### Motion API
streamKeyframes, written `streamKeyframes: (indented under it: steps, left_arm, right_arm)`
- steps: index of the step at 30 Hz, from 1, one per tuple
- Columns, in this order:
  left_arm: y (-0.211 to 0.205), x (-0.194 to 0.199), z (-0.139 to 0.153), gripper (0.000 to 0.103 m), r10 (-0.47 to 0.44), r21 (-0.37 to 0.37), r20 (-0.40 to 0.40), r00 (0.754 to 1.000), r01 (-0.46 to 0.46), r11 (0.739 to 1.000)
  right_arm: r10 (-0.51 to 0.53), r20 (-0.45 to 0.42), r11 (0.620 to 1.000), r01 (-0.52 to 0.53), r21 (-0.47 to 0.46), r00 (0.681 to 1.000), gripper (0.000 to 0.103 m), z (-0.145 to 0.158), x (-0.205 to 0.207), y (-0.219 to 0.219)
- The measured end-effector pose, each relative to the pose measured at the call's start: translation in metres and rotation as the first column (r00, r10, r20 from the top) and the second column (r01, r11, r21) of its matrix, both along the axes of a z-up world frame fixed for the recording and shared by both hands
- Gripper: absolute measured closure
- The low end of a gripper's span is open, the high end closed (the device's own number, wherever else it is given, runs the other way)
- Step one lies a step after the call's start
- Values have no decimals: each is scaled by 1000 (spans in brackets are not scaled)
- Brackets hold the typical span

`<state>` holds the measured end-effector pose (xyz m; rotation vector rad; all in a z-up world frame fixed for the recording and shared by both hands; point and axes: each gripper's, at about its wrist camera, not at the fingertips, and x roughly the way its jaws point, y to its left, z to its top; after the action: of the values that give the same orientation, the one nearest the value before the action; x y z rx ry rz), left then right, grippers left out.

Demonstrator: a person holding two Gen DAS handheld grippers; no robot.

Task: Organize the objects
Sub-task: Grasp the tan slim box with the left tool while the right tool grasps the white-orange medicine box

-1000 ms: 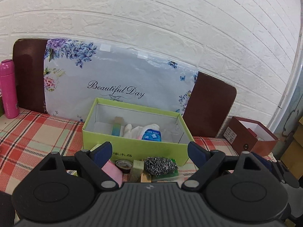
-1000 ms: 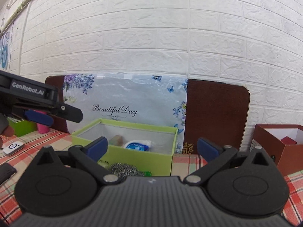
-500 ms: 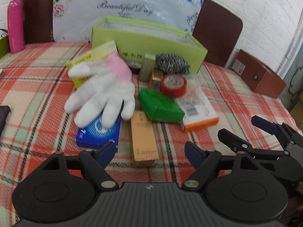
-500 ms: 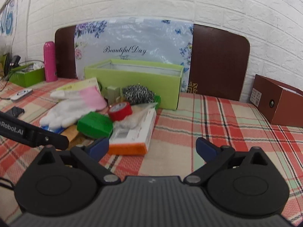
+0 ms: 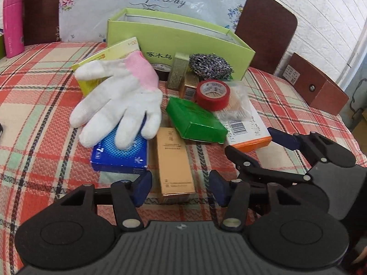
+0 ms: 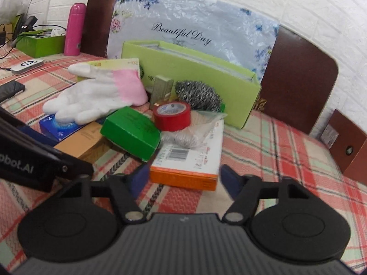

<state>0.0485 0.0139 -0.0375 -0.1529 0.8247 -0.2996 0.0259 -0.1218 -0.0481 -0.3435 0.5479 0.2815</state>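
A pile lies on the plaid tablecloth in front of an open lime-green box [image 5: 179, 36]. In it are a white glove with a pink cuff [image 5: 119, 98] on a blue box [image 5: 119, 153], a long gold box [image 5: 174, 162], a green box [image 5: 195, 119], a red tape roll [image 5: 213, 91], a steel scourer [image 5: 209, 65] and a white box with an orange edge [image 6: 185, 160]. My left gripper [image 5: 181, 190] is closing, the gold box's near end between its pads with small gaps. My right gripper [image 6: 183, 181] is closing around the orange-edged box's near end, pads just off its sides.
A pink bottle [image 5: 12, 23] stands at the back left, and a brown box [image 5: 316, 84] sits at the right edge. A floral bag [image 5: 149, 0] leans on dark chair backs behind the green box. A white remote [image 6: 27, 65], a black phone [image 6: 10, 89] and cables lie far left.
Both grippers have dropped from facing the wall and green box to the pile on the table. Their jaws have narrowed; the right one has come up to the orange-edged box.
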Motion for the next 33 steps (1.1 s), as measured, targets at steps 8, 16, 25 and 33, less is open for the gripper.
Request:
streamKeyframes:
  steps: [8, 16, 25, 33]
  left_arm:
    - [-13, 10, -4, 45, 2, 58, 17, 1000, -3, 998]
    - [-12, -15, 0, 66, -137, 117, -10, 990, 138, 984]
    - [-22, -7, -1, 54, -119, 123, -5, 993, 118, 985]
    - [-12, -3, -1, 64, -83, 89, -8, 997, 84, 993]
  right_arm:
    - [-1, -166, 965, 44, 258, 986, 37, 10, -18, -66]
    - [2, -179, 977, 37, 212, 984, 35, 11, -48, -94]
    - [-50, -55, 995, 54, 79, 997, 30, 19, -30, -61]
    - [30, -61, 995, -24, 95, 998, 75, 13, 10, -33]
